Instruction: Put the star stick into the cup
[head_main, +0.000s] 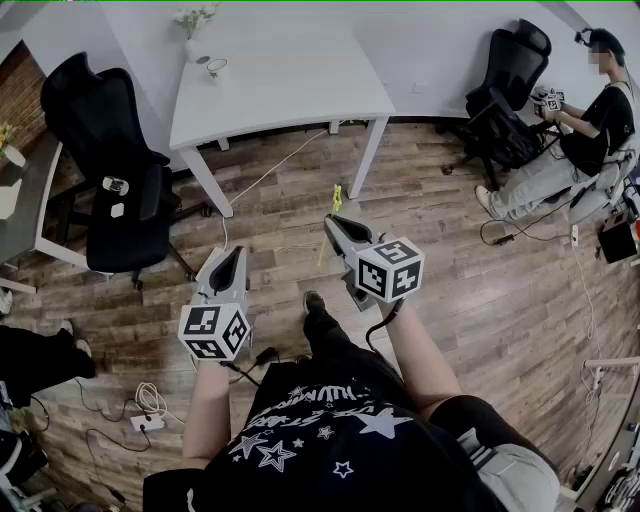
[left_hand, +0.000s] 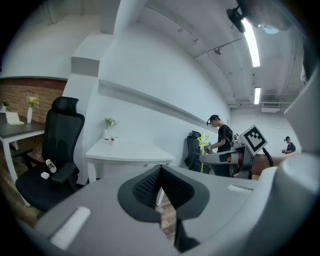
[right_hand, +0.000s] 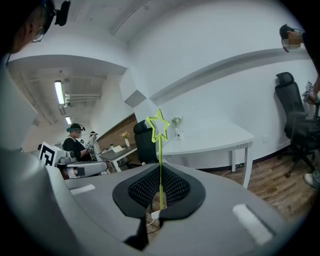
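**Carry step: stick gripped, cup well off**

Head view: I stand on a wood floor (head_main: 470, 300) with both grippers held out, well short of the table (head_main: 290, 95).

- **Right gripper** (head_main: 331, 222): jaws are closed on the low end of the star stick (head_main: 337, 198). In the right gripper view the stick (right_hand: 160, 160) stands upright between the pads, star on top.
- **Left gripper** (head_main: 238, 252): jaws are pressed together and hold nothing. In its own view the left gripper (left_hand: 160, 172) has only floor beyond the tips, and the stick (left_hand: 202, 162) shows off to the side.
- **Cup** (head_main: 216, 67): I take it to be the small vessel at the table's far end, just beside the vase (head_main: 193, 45). It is too small to be sure.

By my reading the pick is done and the carry is in hand. Next I must close on the table and bring the stick over the cup's mouth, keeping it upright. Little stick shows below the pads, so the jaws must come low over the rim before I let go.
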